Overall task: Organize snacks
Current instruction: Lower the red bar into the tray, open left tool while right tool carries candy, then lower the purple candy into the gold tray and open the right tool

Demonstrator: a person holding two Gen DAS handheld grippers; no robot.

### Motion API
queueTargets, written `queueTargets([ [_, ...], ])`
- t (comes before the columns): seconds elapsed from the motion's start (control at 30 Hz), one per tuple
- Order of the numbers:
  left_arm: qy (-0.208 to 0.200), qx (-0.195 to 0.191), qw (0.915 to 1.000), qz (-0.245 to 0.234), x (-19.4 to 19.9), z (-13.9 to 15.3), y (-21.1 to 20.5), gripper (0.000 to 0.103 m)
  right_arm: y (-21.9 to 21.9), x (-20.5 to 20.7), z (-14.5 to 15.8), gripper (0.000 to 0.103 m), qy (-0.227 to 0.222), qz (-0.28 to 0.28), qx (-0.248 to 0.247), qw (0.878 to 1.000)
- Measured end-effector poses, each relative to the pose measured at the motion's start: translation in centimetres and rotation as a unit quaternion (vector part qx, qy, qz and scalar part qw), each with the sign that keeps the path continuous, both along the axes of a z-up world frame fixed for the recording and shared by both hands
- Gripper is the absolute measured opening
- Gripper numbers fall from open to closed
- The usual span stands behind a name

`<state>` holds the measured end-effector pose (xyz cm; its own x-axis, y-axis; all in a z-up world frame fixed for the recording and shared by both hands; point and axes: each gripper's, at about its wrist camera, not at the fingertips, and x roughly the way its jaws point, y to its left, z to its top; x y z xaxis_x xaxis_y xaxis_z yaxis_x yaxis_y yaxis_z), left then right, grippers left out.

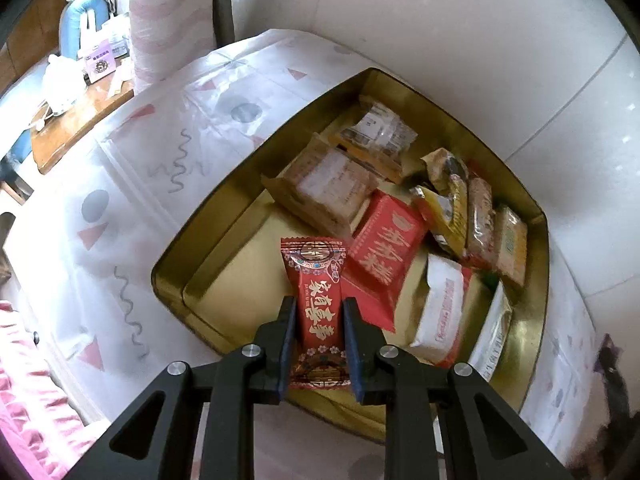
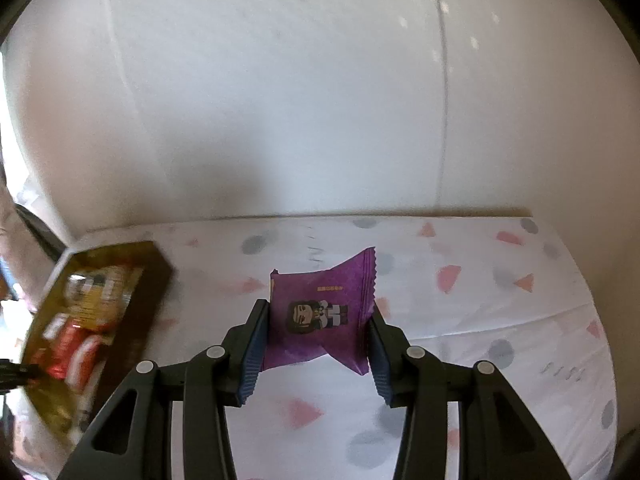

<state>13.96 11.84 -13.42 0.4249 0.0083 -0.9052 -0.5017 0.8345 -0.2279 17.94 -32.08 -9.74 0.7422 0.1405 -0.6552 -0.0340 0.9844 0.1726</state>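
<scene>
Snacks fill the far and right-hand parts of a gold tin [image 1: 256, 184] in the left wrist view: stiff paper-wrapped cakes, a red packet [image 1: 390, 240], glossy foil bags and a white pouch [image 1: 440, 312], some flat, some on edge. The left tool [image 1: 318, 344] is clamped on a red candy [image 1: 318, 300], a crinkly foil wrapper with crimped, saw-toothed ends. Its long axis runs straight out along the fingers, and it hangs over the bare gold floor at the tin's near-left corner, just ahead of and below the tool. That open patch looks like the natural spot to set it down. The tin sits on a surface [image 1: 132, 200] under a thin cloth printed with triangles and dots.

From the right wrist, the right tool [image 2: 318, 344] grips a purple packet [image 2: 320, 316], a soft, matte square pillow with zigzag edges, held across its width above the cloth. The tin [image 2: 154, 280] lies off to that tool's left, blurred, so the left tool is nearer to it.
</scene>
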Motion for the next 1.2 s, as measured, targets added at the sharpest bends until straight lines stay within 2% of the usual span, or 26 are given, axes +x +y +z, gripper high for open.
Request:
queueTargets([
  [0.07,-0.004,-0.001,1.0,-0.002,0.3,-0.4,0.3,0.023,1.1,-0.7,0.9,0.046,-0.006,0.011,0.009,1.0],
  [0.17,0.013,-0.005,0.9997,-0.019,1.1,-1.1,0.3,0.026,2.8,-1.2,1.9,0.046,-0.011,0.028,0.019,0.999],
  [0.2,0.01,-0.005,0.9997,-0.02,1.1,-1.1,0.3,0.031,3.3,-1.5,2.2,0.046,-0.01,0.035,0.026,0.999],
  [0.23,0.001,-0.004,0.9998,-0.02,1.0,-0.9,0.3,0.042,3.7,-1.6,2.3,0.046,-0.01,0.039,0.031,0.999],
  [0.3,-0.011,0.008,0.9997,-0.018,0.6,-0.4,0.1,0.054,4.4,-1.9,2.8,0.046,-0.008,0.049,0.039,0.998],
  [0.5,-0.013,0.011,0.9994,-0.03,-0.2,0.0,-0.3,0.053,6.5,-2.7,3.2,0.046,0.0,0.081,0.054,0.995],
  [0.77,-0.018,0.051,0.9972,-0.052,-1.5,1.6,-1.0,0.054,9.6,-3.1,3.0,0.046,0.018,0.135,0.053,0.989],
  [0.9,-0.029,0.071,0.9953,-0.06,-2.2,2.9,-1.3,0.058,11.6,-3.2,3.0,0.046,0.028,0.171,0.048,0.984],
  [1.2,-0.041,0.103,0.9916,-0.066,-3.2,4.5,-1.2,0.06,16.5,-3.6,3.1,0.046,0.051,0.241,0.038,0.968],
])
